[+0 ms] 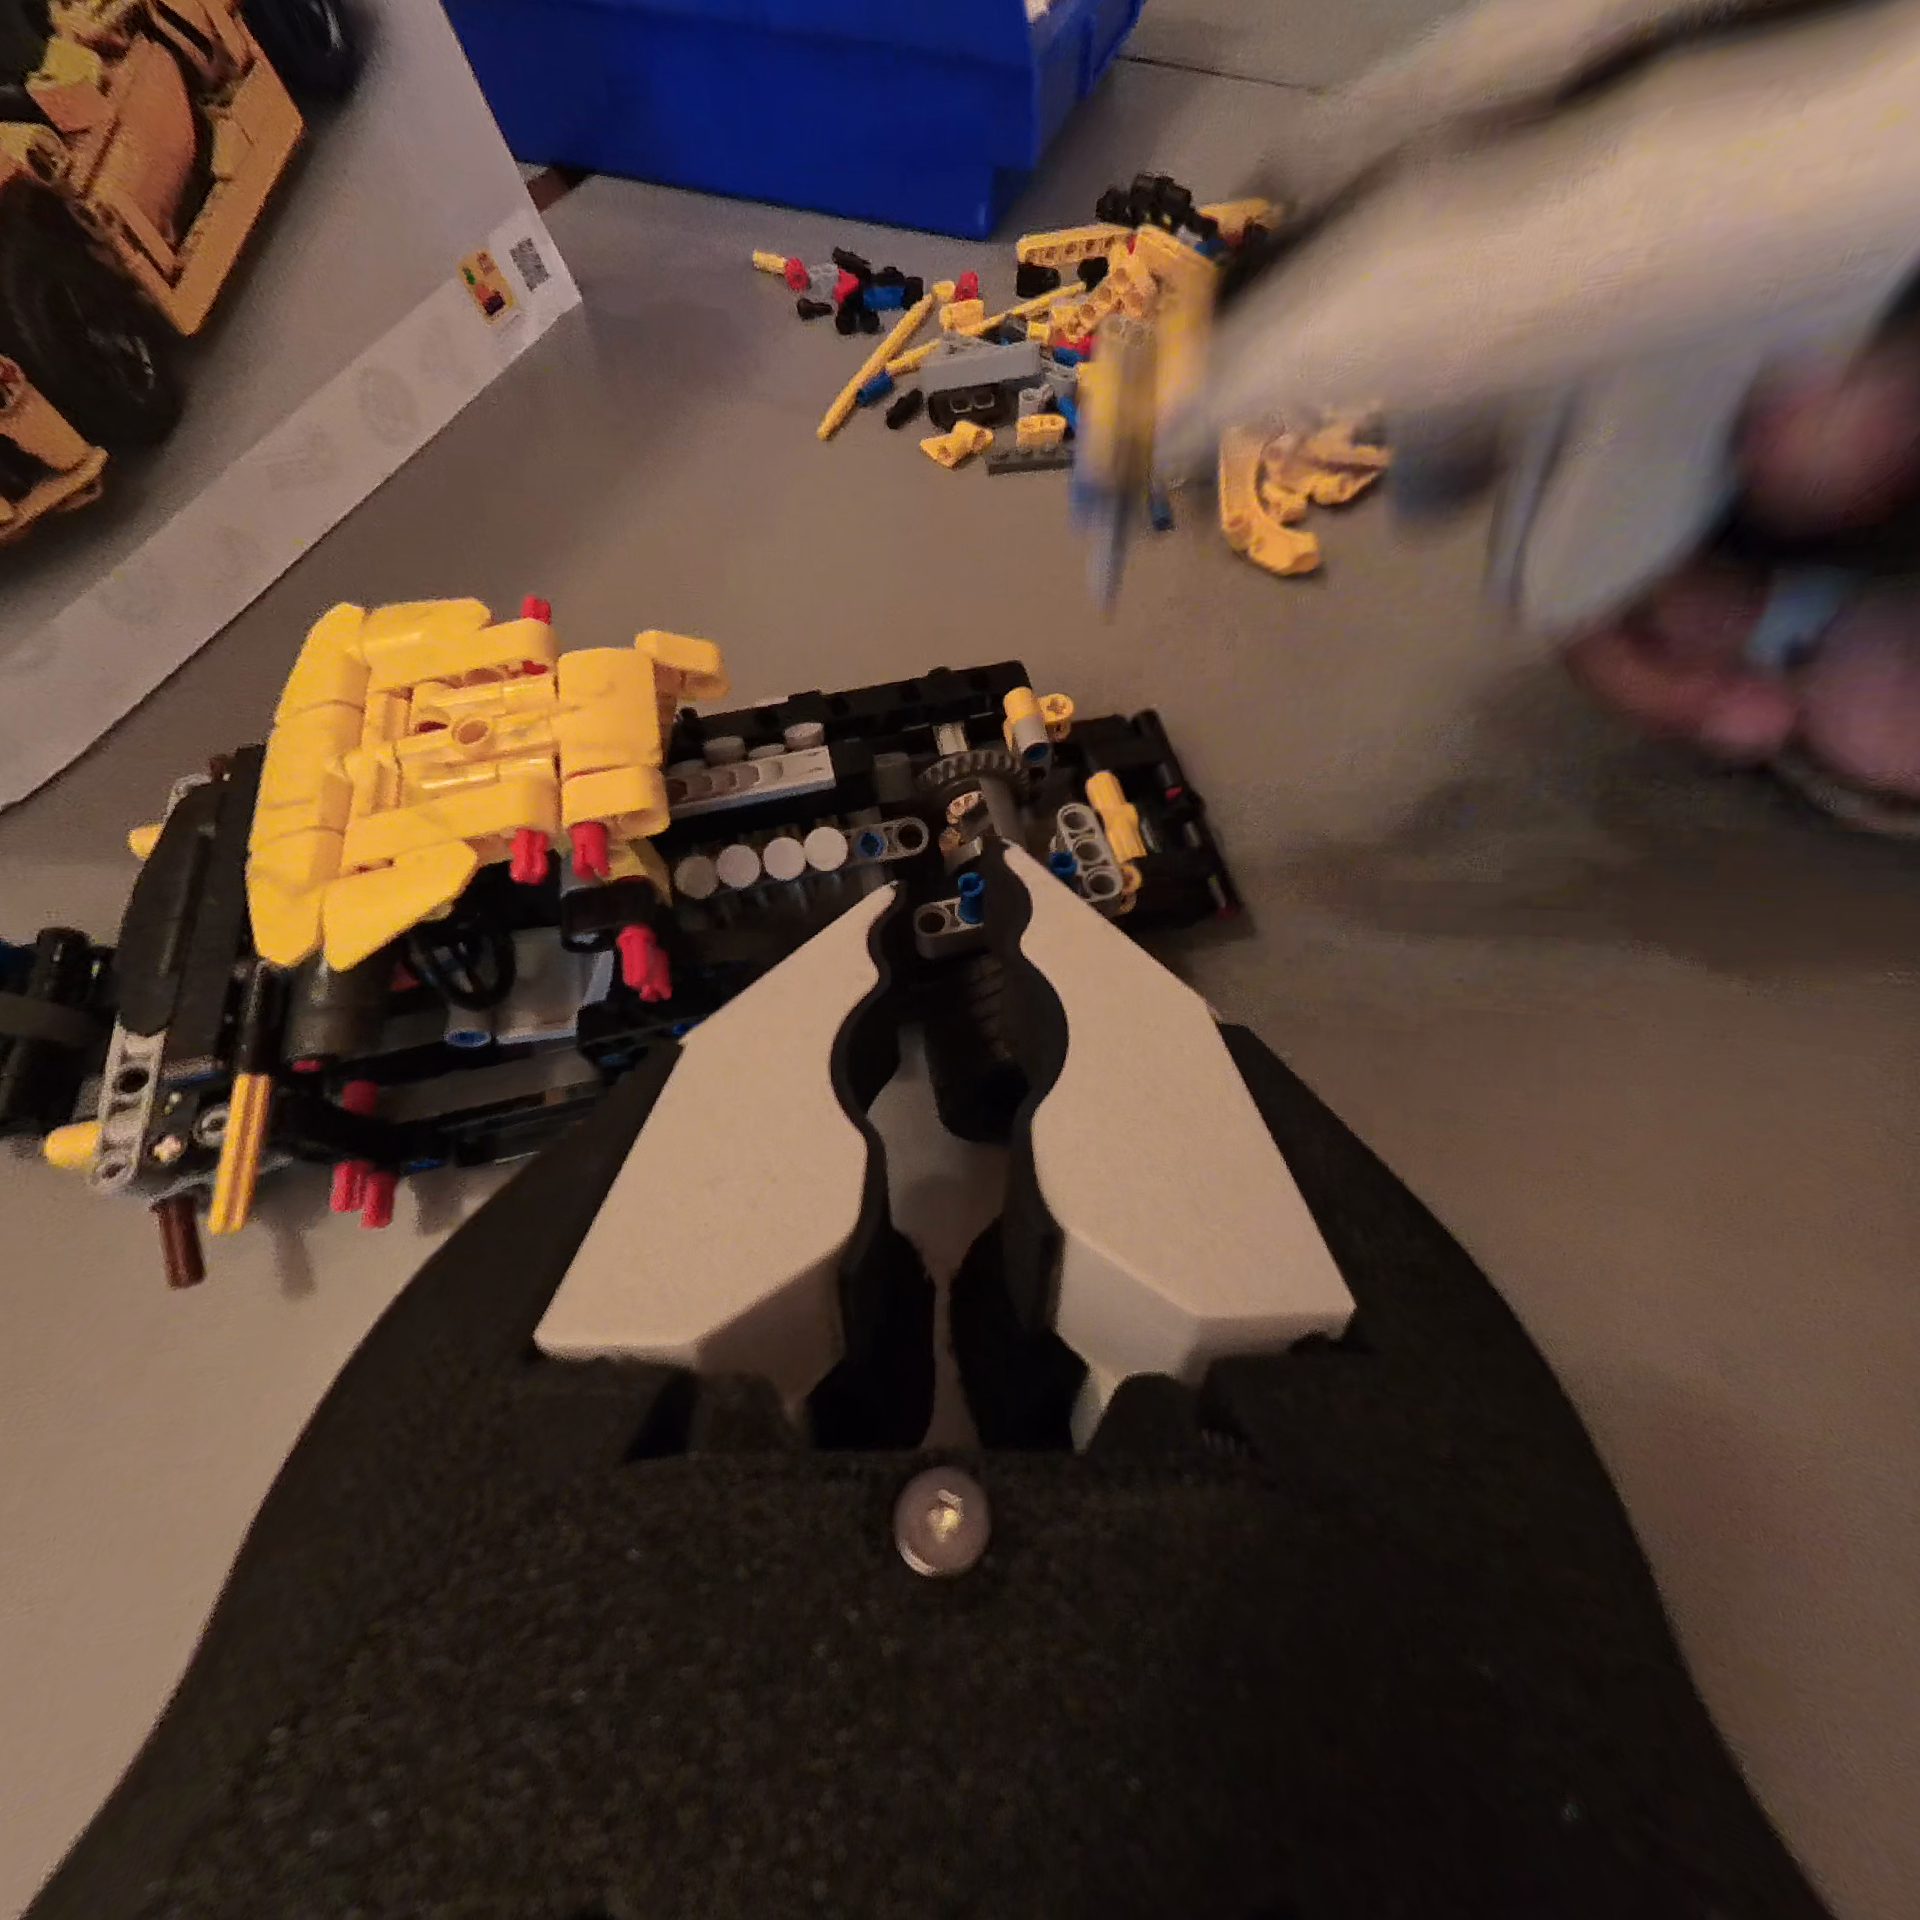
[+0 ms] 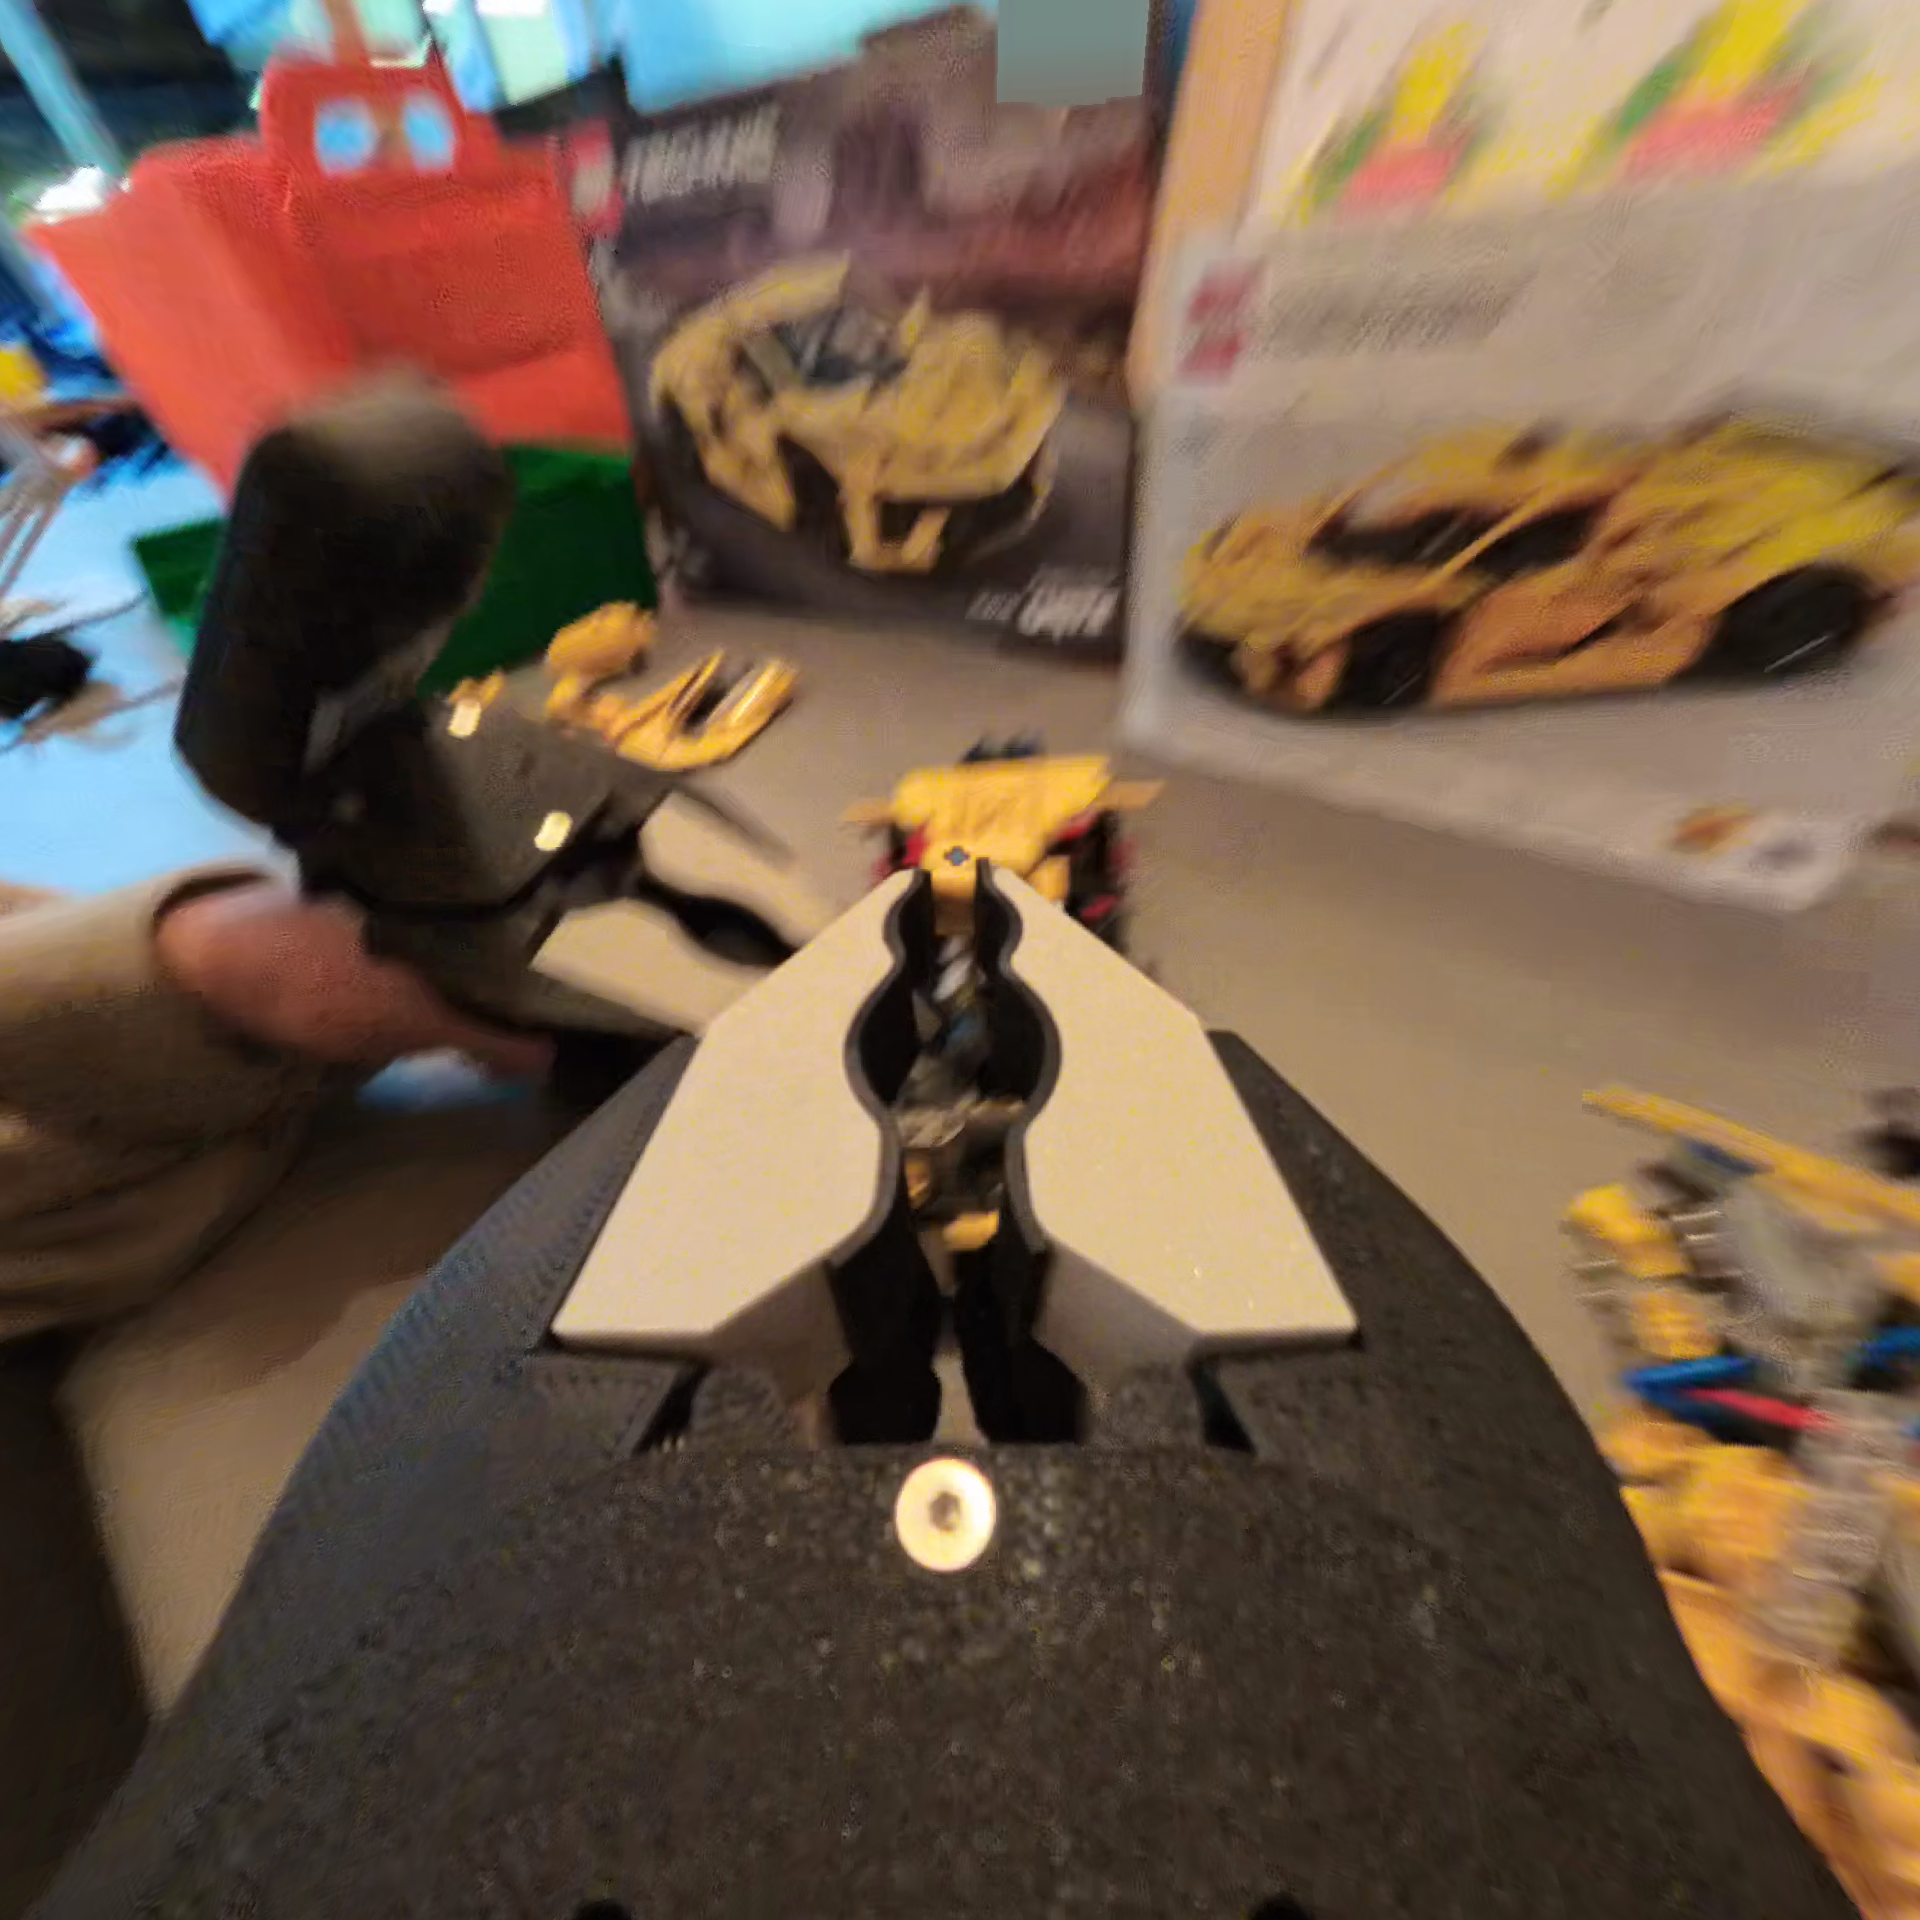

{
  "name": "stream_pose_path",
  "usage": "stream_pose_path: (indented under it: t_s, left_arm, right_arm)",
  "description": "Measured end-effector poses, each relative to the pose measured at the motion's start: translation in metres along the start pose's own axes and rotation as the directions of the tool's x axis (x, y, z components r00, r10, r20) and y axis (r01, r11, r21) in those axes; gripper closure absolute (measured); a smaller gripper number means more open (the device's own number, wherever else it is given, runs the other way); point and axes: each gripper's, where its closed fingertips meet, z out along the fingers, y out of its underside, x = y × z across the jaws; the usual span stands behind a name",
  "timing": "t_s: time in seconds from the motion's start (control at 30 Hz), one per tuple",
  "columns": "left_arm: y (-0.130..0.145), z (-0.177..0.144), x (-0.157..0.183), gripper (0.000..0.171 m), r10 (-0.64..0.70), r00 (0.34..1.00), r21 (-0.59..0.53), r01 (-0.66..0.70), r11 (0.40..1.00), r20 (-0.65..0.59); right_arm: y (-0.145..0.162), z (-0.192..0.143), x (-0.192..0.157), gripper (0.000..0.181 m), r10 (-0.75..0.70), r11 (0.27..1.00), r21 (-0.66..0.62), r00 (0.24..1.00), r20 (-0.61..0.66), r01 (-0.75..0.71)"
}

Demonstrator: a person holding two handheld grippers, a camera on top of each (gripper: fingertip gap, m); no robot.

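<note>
A part-built brick car lies on the grey table: a black chassis [image 1: 790, 769] with a yellow panel section [image 1: 468, 748] on its left end. My left gripper [image 1: 956, 868] is shut on a black and grey part at the chassis's near edge. My right gripper [image 2: 954, 875] is shut on a small yellow brick assembly [image 2: 956, 896] with a blue pin at its tip, held above the table. In the left wrist view the right gripper [image 1: 1558, 343] is a blur at the upper right with the yellow assembly [image 1: 1138, 395] hanging from it. The car [image 2: 997, 800] shows beyond the right gripper's tips.
Loose yellow, black, red and blue pieces [image 1: 977, 343] lie behind the car, before a blue bin [image 1: 790, 94]. Toy car boxes [image 2: 883, 416] [image 2: 1507, 520] stand at the back, with a red bag [image 2: 343, 270] and green plate [image 2: 561, 561]. A hand [image 2: 291, 977] holds the left gripper [image 2: 488, 821].
</note>
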Motion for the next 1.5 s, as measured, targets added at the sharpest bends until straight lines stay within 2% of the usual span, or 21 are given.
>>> stream_pose_path:
  t_s: [0.03,0.07,0.13,0.2,0.23,0.3,0.37,0.43,0.47,0.53,0.6,0.7,0.77,0.97,1.2,1.33,1.5]
  left_arm:
    - [-0.001,0.0,0.002,0.158,0.009,1.0,0.004,-0.009,1.0,0.003]
    - [-0.001,0.0,0.004,0.158,0.008,1.0,0.016,-0.008,1.0,0.01]
    - [-0.002,0.0,0.009,0.158,-0.009,1.0,0.022,0.01,1.0,-0.016]
    - [-0.002,0.0,0.009,0.157,-0.028,0.999,0.011,0.028,1.0,-0.038]
    - [-0.002,0.0,0.009,0.157,-0.029,0.999,0.009,0.029,1.0,-0.041]
    - [-0.003,-0.001,0.009,0.158,-0.028,0.999,0.012,0.029,1.0,-0.037]
    - [-0.005,-0.002,0.007,0.158,-0.026,0.999,0.02,0.026,0.999,-0.021]
    - [-0.007,-0.004,0.005,0.162,-0.033,0.999,0.012,0.033,0.999,-0.009]
    - [-0.011,-0.007,0.004,0.158,-0.011,1.0,0.021,0.011,1.0,0.011]
    - [-0.033,-0.018,0.009,0.146,0.019,1.0,0.131,-0.022,0.991,0.022]
    - [-0.049,-0.026,0.023,0.146,0.02,1.0,0.214,-0.014,0.977,-0.024]
    - [-0.048,-0.023,0.032,0.148,0.026,0.998,0.192,-0.015,0.981,-0.055]
    - [-0.049,-0.023,0.032,0.156,0.025,0.998,0.204,-0.012,0.979,-0.059]
    - [-0.05,-0.021,0.034,0.166,0.031,0.997,0.213,-0.017,0.977,-0.064]
    - [-0.053,-0.028,0.033,0.168,0.033,0.996,0.237,-0.012,0.971,-0.086]
    - [-0.052,-0.028,0.032,0.169,0.087,0.995,0.232,-0.075,0.97,-0.042]
    - [-0.047,-0.028,0.031,0.169,0.165,0.986,0.195,-0.164,0.967,0.008]
  right_arm:
    - [-0.008,-0.005,0.013,0.176,-0.037,0.999,0.012,0.998,-0.05,0.038]
    - [0.003,-0.003,0.017,0.176,-0.008,1.0,-0.029,0.999,-0.031,0.008]
    - [0.019,-0.001,0.003,0.176,0.182,0.982,-0.077,0.976,0.116,-0.174]
    - [0.02,-0.003,0.012,0.176,0.19,0.98,-0.09,0.974,0.122,-0.179]
    - [0.019,-0.005,0.014,0.176,0.28,0.959,-0.096,0.943,0.18,-0.267]
    - [0.016,-0.008,0.02,0.176,0.515,0.855,-0.107,0.806,0.292,-0.508]
    - [0.016,-0.013,0.02,0.176,0.603,0.789,-0.14,0.709,0.367,-0.598]
    - [0.015,-0.012,0.02,0.176,0.605,0.785,-0.14,0.698,0.384,-0.603]
    - [0.013,-0.011,0.017,0.176,0.602,0.786,-0.145,0.69,0.403,-0.601]
    - [0.003,-0.01,0.01,0.176,0.591,0.781,-0.116,0.665,0.456,-0.614]
    - [0.004,-0.006,0.002,0.175,0.578,0.794,-0.13,0.671,0.465,-0.594]
    - [0.004,-0.004,-0.009,0.175,0.529,0.833,-0.133,0.704,0.473,-0.537]
    - [0.006,-0.002,-0.012,0.175,0.501,0.855,-0.135,0.735,0.456,-0.5]
    - [0.005,-0.002,-0.02,0.175,0.517,0.844,-0.157,0.702,0.49,-0.513]
    - [0.002,-0.004,-0.021,0.175,0.583,0.788,-0.194,0.607,0.54,-0.585]
    - [0.002,-0.005,-0.023,0.175,0.557,0.809,-0.181,0.631,0.541,-0.559]
    - [0.004,-0.005,-0.026,0.174,0.581,0.793,-0.218,0.598,0.552,-0.569]
